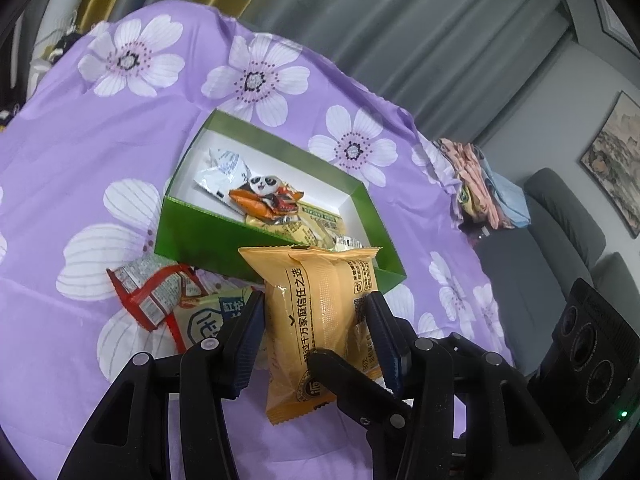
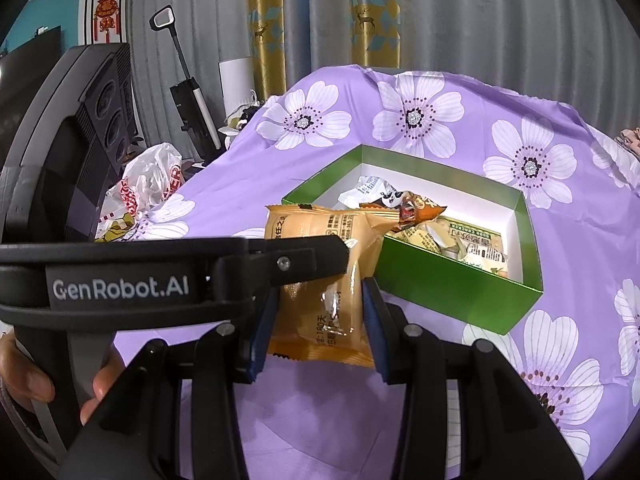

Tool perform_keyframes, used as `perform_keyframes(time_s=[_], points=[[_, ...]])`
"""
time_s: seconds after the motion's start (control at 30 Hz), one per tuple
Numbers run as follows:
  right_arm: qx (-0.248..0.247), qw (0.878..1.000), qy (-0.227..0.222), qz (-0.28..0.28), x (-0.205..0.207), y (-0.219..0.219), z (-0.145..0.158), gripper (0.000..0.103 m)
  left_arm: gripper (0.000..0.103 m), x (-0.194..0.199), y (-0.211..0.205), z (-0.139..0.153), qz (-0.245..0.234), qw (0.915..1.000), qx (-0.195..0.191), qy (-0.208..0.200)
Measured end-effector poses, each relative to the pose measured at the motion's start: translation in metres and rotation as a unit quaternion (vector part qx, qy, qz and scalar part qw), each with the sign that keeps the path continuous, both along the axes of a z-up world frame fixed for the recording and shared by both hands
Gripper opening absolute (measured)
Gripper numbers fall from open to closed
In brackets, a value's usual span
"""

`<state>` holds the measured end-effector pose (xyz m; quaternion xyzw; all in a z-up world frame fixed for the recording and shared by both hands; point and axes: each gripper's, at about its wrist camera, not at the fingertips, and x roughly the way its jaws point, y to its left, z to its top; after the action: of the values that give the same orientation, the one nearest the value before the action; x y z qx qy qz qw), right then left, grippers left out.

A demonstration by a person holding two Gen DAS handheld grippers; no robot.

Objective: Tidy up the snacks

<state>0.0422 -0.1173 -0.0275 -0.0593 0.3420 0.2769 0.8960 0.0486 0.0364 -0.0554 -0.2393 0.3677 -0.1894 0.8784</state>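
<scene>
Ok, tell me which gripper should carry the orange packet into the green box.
Left, probably. Both are shut on the orange packet, but the left gripper clamps its middle, closer to the green box. The right gripper holds only the tail end, farther back.

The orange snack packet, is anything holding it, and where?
Both tools grip the orange snack packet: the left tool across its middle, the right tool across its lower end.

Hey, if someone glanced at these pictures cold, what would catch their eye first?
Probably the orange plastic snack packet, gripped from both sides by the left gripper and the right gripper. Just behind it sits the open green cardboard box, partly filled with wrapped snacks, including a panda-printed orange pouch. Everything rests on a purple cloth with big white flowers.
</scene>
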Motion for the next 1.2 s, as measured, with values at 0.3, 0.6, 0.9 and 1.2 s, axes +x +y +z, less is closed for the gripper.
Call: perform_keyframes(time_s=[0.3, 0.6, 0.9, 1.2], points=[[0.015, 1.0, -0.006, 0.002, 0.002, -0.006, 0.01, 0.042, 0.051, 0.0, -0.006, 0.013, 0.002, 0.9998, 0.012, -0.012], [0.029, 1.0, -0.006, -0.011, 0.008, -0.019, 0.016, 0.042, 0.051, 0.01, -0.028, 0.026, -0.01, 0.9992, 0.036, -0.012], [0.038, 0.999, -0.004, -0.025, 0.016, -0.036, 0.019, 0.042, 0.051, 0.024, -0.049, 0.033, -0.025, 0.9984, 0.05, -0.01], [0.053, 0.998, -0.009, -0.032, 0.027, -0.047, 0.024, 0.042, 0.051, 0.036, -0.064, 0.044, -0.034, 0.9971, 0.066, -0.014]])
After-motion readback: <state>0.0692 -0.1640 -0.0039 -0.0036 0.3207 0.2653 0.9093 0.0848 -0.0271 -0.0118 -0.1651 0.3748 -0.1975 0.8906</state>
